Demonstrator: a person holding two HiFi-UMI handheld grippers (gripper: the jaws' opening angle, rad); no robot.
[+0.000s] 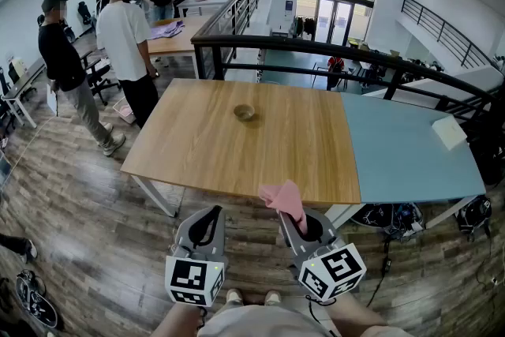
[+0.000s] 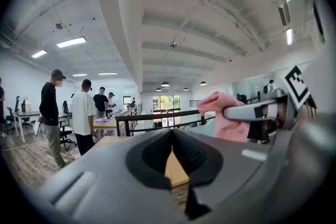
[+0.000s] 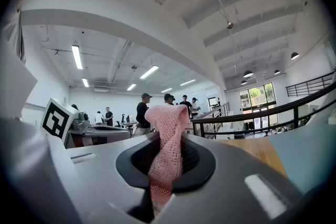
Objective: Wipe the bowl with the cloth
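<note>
Cloth [image 1: 286, 200] is pinched between the closed fingers of the right gripper [image 1: 306, 228]. The left gripper [image 1: 205, 223] has its fingers shut on nothing. The bowl [image 1: 245, 113] sits mid-counter [image 1: 197, 150] at twelve o'clock, well apart from both. Best to step up close, brace its rim with the left, then wipe inside.

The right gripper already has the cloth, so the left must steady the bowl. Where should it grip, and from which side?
Probably the rim of the bowl on its near-left side, one jaw inside, one outside: it sits upright, open-topped, alone on the table. The left gripper, now shut, must open first; that side leaves the rest free for the cloth.
</note>
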